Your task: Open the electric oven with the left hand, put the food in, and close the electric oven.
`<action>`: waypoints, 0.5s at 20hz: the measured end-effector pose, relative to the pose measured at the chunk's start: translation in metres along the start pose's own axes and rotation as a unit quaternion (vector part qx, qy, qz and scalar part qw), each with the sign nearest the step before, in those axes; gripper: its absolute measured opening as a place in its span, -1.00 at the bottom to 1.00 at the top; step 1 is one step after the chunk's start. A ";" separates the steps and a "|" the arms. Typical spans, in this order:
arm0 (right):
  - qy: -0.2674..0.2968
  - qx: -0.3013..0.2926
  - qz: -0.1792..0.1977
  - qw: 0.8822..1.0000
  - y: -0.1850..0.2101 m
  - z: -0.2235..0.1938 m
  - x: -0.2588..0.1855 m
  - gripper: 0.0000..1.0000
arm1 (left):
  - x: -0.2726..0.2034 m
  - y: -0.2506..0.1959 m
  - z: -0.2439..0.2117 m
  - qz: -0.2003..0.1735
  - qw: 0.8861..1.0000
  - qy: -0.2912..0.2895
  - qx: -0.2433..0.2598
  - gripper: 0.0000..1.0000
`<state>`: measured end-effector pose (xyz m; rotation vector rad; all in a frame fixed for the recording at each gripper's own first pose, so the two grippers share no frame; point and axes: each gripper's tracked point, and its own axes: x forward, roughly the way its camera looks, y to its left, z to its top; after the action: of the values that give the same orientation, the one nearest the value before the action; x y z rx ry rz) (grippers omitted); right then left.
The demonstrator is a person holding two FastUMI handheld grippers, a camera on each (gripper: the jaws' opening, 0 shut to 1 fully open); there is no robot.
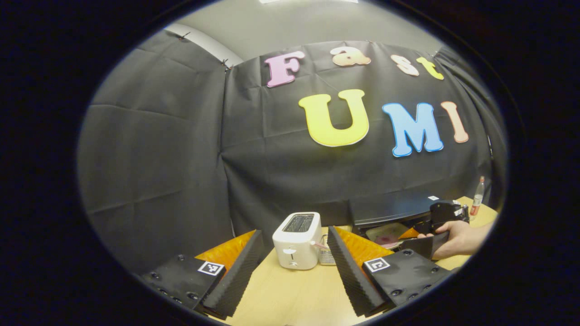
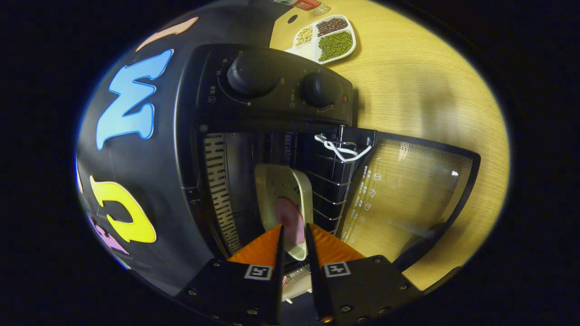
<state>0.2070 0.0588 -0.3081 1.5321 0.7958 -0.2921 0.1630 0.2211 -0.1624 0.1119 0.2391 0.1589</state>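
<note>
From my right gripper view the electric oven [image 2: 226,149] appears rolled sideways, its door [image 2: 408,190] swung fully open so the wood tabletop [image 2: 430,90] shows through the glass. My right gripper [image 2: 293,253] is closed on the near rim of a pale plate [image 2: 283,190] carrying a pink slice of food [image 2: 290,222] — both fingers press the rim, and the plate reaches into the oven cavity alongside the wire rack [image 2: 328,190]. Two round knobs [image 2: 253,72] sit on the control panel, and a white cord [image 2: 340,149] is looped near the door hinge. Beyond the oven a divided dish of beans [image 2: 326,38] rests on the tabletop. In my left gripper view, the left gripper [image 1: 294,276] hangs wide open above the tabletop [image 1: 290,299], holding nothing, its fingers well apart with a white toaster [image 1: 297,241] showing between them, farther off. To the right in that view I see the oven [image 1: 389,208], the plate [image 1: 385,234] at its mouth, and a hand [image 1: 457,237] holding the other gripper [image 1: 446,213] there — a bottle [image 1: 476,203] stands near the far edge of the tabletop.
</note>
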 end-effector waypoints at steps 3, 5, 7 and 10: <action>0.010 -0.021 0.016 1.000 0.006 0.000 -0.013 0.69 | -0.005 -0.006 0.002 -0.005 1.000 -0.006 0.001 1.00; 0.020 -0.048 0.018 0.998 0.003 -0.004 -0.026 0.94 | -0.005 -0.011 0.001 -0.009 1.000 -0.004 -0.007 1.00; 0.030 -0.070 0.018 0.997 -0.002 -0.007 -0.041 0.94 | -0.009 -0.019 0.002 -0.014 1.000 -0.004 -0.015 1.00; 0.033 -0.121 0.031 0.992 0.000 -0.001 -0.068 0.94 | -0.015 -0.035 0.001 -0.025 1.000 -0.007 -0.012 0.92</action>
<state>0.1578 0.0391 -0.2654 1.3405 0.8032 -0.0945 0.1538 0.1845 -0.1629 0.0833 0.2252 0.1118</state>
